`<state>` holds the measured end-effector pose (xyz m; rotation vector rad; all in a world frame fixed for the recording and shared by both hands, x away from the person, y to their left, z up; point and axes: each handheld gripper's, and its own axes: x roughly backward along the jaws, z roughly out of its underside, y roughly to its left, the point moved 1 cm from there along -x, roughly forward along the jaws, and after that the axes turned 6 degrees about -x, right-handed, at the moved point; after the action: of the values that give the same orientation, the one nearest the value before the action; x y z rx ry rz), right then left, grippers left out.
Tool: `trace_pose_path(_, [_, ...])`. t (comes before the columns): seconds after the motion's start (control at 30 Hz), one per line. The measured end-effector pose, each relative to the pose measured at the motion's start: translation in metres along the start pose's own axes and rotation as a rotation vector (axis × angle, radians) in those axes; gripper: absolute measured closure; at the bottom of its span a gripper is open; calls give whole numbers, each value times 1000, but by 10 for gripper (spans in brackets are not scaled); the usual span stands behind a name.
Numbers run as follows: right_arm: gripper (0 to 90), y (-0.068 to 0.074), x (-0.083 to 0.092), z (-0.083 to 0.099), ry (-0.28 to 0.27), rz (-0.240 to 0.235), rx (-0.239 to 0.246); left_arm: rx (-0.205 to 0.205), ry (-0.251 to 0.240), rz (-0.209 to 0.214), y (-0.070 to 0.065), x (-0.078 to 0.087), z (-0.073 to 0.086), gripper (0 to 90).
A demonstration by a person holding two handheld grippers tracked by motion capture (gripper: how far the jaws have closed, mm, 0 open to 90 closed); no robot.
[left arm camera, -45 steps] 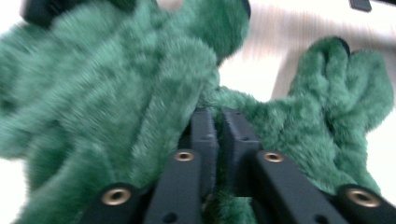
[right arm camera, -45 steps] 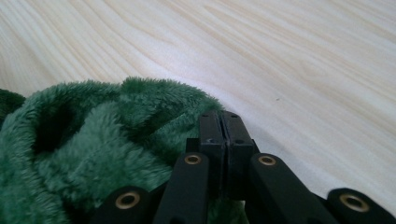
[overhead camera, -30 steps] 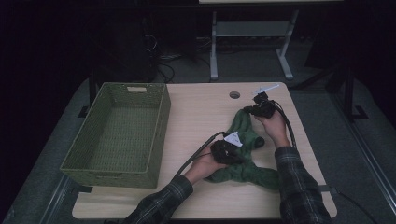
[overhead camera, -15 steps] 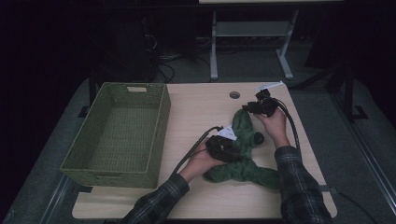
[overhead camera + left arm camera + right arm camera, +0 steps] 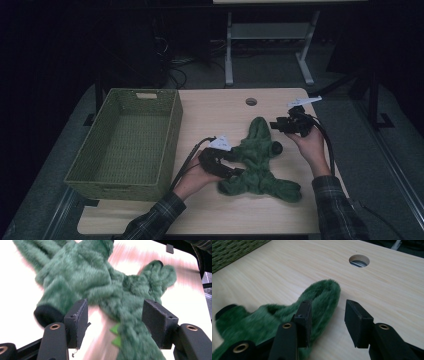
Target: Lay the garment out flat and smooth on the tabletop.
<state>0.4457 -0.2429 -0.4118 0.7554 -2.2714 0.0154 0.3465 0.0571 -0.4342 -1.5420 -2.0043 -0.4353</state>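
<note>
Left claw (image 5: 239, 171) just opening over my green plush (image 5: 257, 165), right claw (image 5: 274, 125) parted, just widened, beside its tip, table (image 5: 220, 112) beneath

No writing, label, brand mark or number can be read anywhere — not on the fuzzy green plush toy (image 5: 256, 165), the woven green basket (image 5: 125, 142), or the pale wooden table (image 5: 220, 107).

Green plush toy (image 5: 257, 162) lies sprawled on table.
</note>
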Motion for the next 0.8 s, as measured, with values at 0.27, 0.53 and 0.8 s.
trace_pose_path(0.27, [571, 14, 32, 25, -22, -20, -2, 14, 13, -36, -14, 21, 27, 260])
trace_pose_path(0.53, [571, 31, 52, 45, -56, -43, 10, 2, 72, -78, -28, 29, 53, 178])
trace_pose_path(0.8, [581, 52, 64, 65, -54, -70, 32, -36, 120, -106, -36, 31, 67, 157])
